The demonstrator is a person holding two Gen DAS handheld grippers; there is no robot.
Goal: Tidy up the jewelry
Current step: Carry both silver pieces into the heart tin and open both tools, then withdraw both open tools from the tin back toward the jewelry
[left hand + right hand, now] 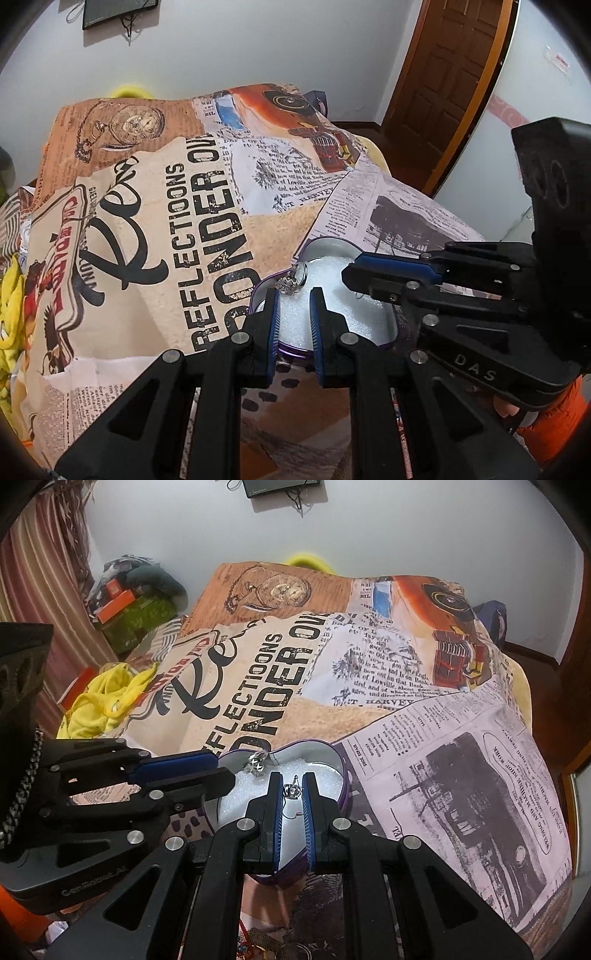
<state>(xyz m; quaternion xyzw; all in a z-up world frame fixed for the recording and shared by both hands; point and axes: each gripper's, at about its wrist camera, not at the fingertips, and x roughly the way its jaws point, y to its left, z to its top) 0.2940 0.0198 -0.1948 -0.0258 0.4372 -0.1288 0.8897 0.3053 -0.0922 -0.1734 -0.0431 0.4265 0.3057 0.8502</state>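
Both my grippers tilt down over the heart tin (341, 766): left gripper (293, 295) pinches a ring (295, 280) at twelve o'clock, right gripper (291, 794) pinches a crown earring (293, 792).

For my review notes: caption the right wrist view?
Right gripper holds a crown earring over the heart-shaped tin, left gripper alongside.

The printed blanket (155, 229) carries big black letters reading "REFLECTIONS" and, cut off, "ONDER", beside a script "Re". Its newspaper patches show "HARVEY" and "MACHINE SHOP WORK". The right gripper (373, 275) body bears "DAS".
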